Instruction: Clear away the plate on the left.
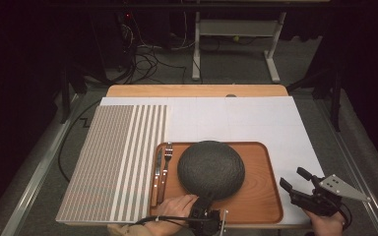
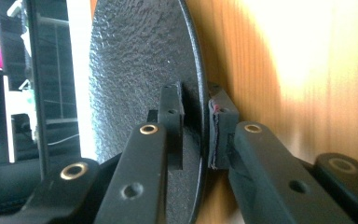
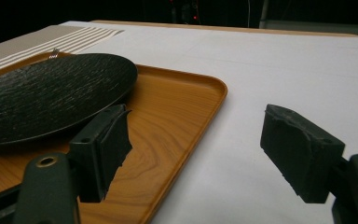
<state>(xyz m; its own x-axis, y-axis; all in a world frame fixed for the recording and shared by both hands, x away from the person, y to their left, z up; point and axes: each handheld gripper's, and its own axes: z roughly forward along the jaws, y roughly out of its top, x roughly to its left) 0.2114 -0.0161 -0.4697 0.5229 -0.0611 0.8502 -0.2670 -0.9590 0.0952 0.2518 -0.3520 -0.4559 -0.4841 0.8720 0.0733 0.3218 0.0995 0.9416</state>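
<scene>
The left gripper (image 2: 196, 126) pinches the black plate's (image 1: 210, 168) near rim, seemingly loosely; the right gripper (image 1: 295, 182) gapes wide, holding nothing, beside the tray (image 1: 256, 196).

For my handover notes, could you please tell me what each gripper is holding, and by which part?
The left gripper has its jaws around the near rim of the black plate, one above, one beneath. The right gripper holds nothing; its jaws stand open.

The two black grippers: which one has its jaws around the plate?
The left gripper, at the tray's near edge. Its jaws sit on either side of the round black textured plate's rim. The right gripper hangs open over the white table cover, holding nothing.
</scene>
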